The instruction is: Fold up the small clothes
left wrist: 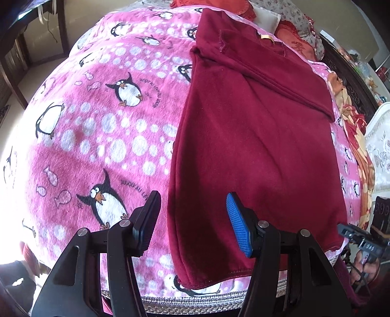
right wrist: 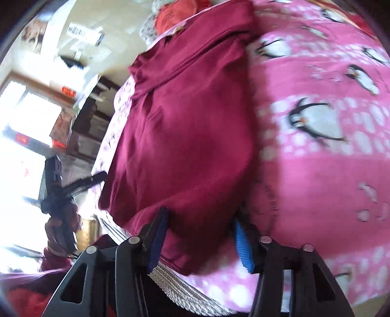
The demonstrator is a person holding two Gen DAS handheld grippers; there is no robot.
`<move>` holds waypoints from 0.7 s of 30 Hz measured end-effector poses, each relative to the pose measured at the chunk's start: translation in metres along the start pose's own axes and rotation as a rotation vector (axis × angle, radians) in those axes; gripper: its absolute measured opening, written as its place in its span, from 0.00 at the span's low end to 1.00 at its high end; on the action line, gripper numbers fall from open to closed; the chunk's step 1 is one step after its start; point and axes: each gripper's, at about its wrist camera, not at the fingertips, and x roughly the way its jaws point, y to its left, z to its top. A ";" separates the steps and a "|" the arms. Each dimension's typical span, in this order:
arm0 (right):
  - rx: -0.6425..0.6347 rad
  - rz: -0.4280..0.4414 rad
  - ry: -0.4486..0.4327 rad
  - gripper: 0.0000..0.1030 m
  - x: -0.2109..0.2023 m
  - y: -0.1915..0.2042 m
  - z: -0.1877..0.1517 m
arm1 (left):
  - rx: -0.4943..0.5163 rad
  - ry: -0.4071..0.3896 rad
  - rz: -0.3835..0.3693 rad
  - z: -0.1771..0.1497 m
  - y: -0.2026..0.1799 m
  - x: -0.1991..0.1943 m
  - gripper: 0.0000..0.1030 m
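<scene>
A dark red garment [left wrist: 253,136] lies partly folded on the pink penguin blanket [left wrist: 97,126], one layer turned diagonally across its far end. My left gripper [left wrist: 192,219] hangs open over the garment's near left edge, with no cloth pinched. In the left wrist view the right gripper [left wrist: 358,240] shows at the far right edge, beside the garment's near right corner. In the right wrist view, which is blurred, the garment [right wrist: 185,126] fills the middle. My right gripper [right wrist: 199,241] stands with its pads apart, the garment's near hem lying between them. A hand holds the left gripper [right wrist: 63,192] at the left.
The blanket's braided border [left wrist: 195,298] marks the near edge of the bed. Red cushions [left wrist: 219,4] and floral bedding [left wrist: 299,22] sit at the far end. Dark wooden furniture [left wrist: 29,48] stands to the left, and white carved furniture [left wrist: 380,146] to the right.
</scene>
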 end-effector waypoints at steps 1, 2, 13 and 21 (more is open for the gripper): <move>-0.061 -0.024 0.013 0.12 0.005 0.010 -0.001 | 0.001 0.001 -0.001 -0.001 0.000 -0.001 0.54; -0.105 -0.049 0.023 0.10 0.007 0.015 -0.002 | 0.005 0.000 -0.001 -0.002 0.000 -0.003 0.54; -0.190 -0.135 0.080 0.12 -0.002 0.009 -0.006 | -0.021 0.067 -0.035 -0.021 0.003 0.004 0.54; -0.171 -0.106 0.086 0.29 -0.004 0.006 -0.005 | -0.018 0.085 -0.012 -0.028 -0.003 0.010 0.54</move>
